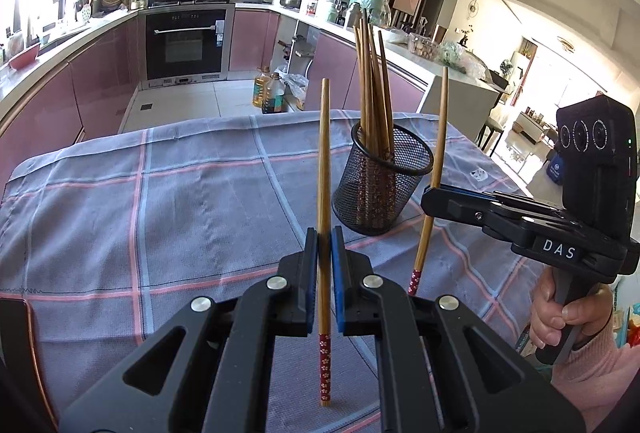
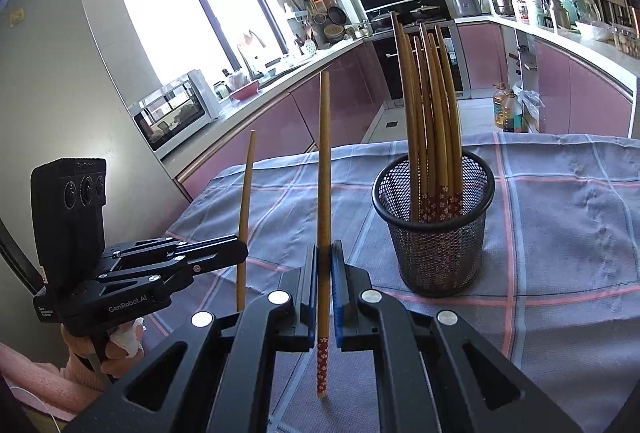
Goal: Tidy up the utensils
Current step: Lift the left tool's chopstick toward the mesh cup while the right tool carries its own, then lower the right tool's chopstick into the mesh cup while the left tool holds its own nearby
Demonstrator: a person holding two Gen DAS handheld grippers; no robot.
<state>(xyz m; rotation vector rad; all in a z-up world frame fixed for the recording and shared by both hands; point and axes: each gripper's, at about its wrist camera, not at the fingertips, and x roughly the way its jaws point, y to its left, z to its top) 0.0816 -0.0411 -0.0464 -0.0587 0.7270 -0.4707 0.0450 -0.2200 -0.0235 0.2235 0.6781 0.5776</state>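
Note:
A black mesh cup stands on the checked cloth and holds several wooden chopsticks upright; it also shows in the right wrist view. My left gripper is shut on one chopstick, held upright, red patterned end down, left of and nearer than the cup. My right gripper is shut on another chopstick, also upright. The right gripper shows in the left wrist view, just right of the cup. The left gripper shows in the right wrist view, left of the cup.
The table is covered by a blue-grey cloth with pink and blue stripes. Beyond its far edge lie the kitchen floor, oil bottles, pink cabinets and an oven. A microwave stands on the counter at left.

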